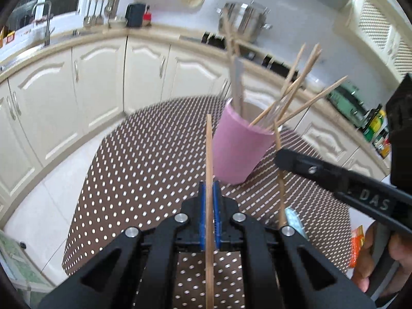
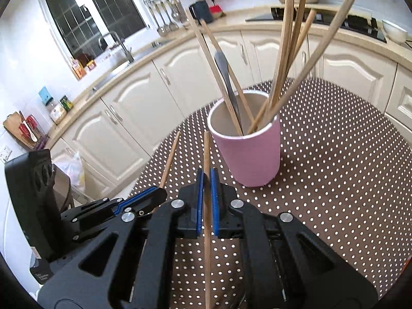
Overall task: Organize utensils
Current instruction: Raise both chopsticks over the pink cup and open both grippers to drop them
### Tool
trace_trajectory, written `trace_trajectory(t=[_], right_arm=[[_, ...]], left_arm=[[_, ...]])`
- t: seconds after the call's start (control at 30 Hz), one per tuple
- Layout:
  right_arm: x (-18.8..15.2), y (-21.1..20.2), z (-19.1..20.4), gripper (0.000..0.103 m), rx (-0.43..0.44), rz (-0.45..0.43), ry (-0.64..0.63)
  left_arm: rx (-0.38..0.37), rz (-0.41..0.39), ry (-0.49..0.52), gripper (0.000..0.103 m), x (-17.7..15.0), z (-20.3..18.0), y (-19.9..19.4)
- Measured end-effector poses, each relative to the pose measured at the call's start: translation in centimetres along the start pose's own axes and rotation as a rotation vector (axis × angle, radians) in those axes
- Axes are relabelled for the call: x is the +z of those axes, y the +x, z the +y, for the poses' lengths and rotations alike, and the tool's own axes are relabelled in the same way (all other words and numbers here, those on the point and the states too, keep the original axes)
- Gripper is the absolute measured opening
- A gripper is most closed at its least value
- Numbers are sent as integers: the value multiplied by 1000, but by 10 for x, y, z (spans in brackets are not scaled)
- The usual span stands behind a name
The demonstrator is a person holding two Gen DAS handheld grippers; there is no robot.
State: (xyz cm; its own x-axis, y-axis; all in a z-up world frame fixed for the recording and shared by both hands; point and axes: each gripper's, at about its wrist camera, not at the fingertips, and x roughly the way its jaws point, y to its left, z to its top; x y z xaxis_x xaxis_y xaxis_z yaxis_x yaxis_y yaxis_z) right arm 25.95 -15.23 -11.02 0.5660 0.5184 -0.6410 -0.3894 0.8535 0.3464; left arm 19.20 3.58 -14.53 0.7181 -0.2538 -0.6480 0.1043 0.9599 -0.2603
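Observation:
A pink cup [image 1: 239, 149] [image 2: 252, 159] stands on the brown dotted tablecloth [image 1: 141, 167] [image 2: 334, 180]. It holds several wooden chopsticks [image 2: 283, 51] and a grey metal utensil [image 2: 224, 67] [image 1: 238, 77]. My left gripper [image 1: 209, 188] [image 2: 161, 193] is shut on one wooden chopstick [image 1: 209, 141] [image 2: 170, 159], held near-upright in front of the cup. My right gripper [image 2: 207, 177] [image 1: 279, 158] is shut on another wooden chopstick [image 2: 206, 149] [image 1: 280, 180], just to the right of the first. Both chopsticks are off the table, short of the cup's rim.
Cream cabinets [image 1: 103, 77] and a counter curve behind the table. A steel pot [image 1: 242, 18] sits on the stove. An orange packet [image 1: 356, 244] and a teal item [image 1: 293, 219] lie at the table's right edge. A hand [image 1: 373, 257] holds the right gripper.

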Motion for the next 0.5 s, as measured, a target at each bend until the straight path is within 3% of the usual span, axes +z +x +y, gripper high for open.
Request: trace_trajectory(t=[0.3, 0.5], right_arm=[[3, -32, 19, 6, 19, -88, -21], [9, -52, 22, 6, 25, -138, -33]], left_arm=[[-104, -225, 28, 5, -2, -30, -36], [-104, -336, 49, 6, 0, -45, -44]])
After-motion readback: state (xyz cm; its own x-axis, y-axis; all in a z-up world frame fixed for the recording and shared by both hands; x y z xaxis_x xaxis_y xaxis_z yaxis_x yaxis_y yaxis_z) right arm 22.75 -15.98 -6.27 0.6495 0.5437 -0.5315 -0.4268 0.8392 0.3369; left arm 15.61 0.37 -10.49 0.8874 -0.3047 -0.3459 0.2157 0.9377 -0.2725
